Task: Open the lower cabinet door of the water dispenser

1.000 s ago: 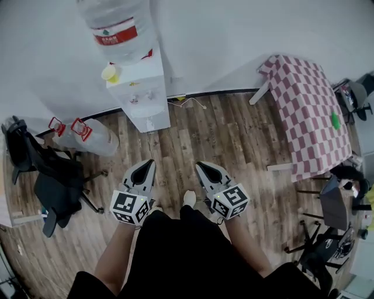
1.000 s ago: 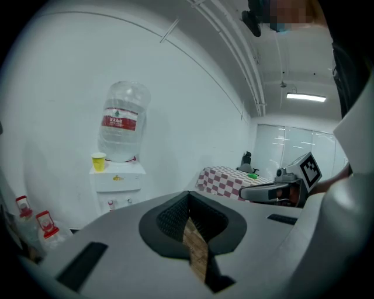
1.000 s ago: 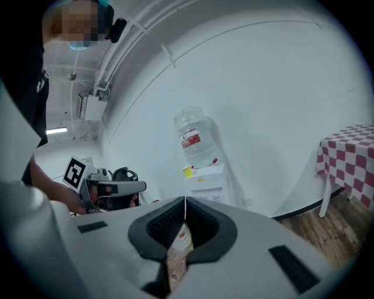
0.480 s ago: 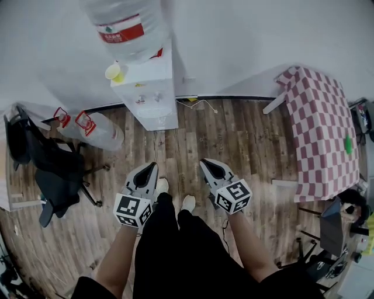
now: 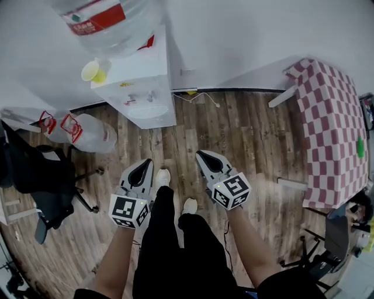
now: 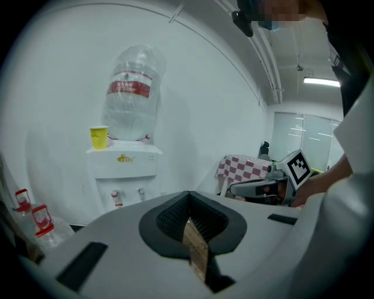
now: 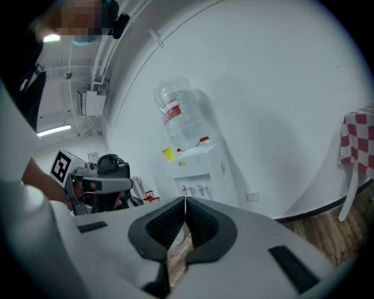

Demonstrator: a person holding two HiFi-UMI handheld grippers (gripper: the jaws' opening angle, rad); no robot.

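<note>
One dispenser [image 5: 140,87] stands upright against the wall, front facing the person, with a bottle [image 5: 102,23] and cup [image 5: 90,71] on top. Spare bottles [image 5: 87,133] lie just left, a chair [image 5: 41,181] sits further left, and a table [image 5: 333,117] is well right. Wood floor [image 5: 234,134] lies between it and the left gripper [image 5: 148,162] and right gripper [image 5: 199,154]. Both have their jaws pressed together with nothing in them.

No word or number could be read anywhere. The big bottle [image 5: 128,35] atop the water dispenser [image 5: 143,87] carried a red label [image 5: 99,17] with white print and a small green emblem, all too small to make out. The dispenser's front bore a little yellow logo [image 6: 124,157] that was just as illegible. The left cube [image 5: 128,210] on the left gripper [image 5: 146,163] and the right cube [image 5: 232,191] on the right gripper [image 5: 200,154] showed black-and-white square code patterns, not letters.
</note>
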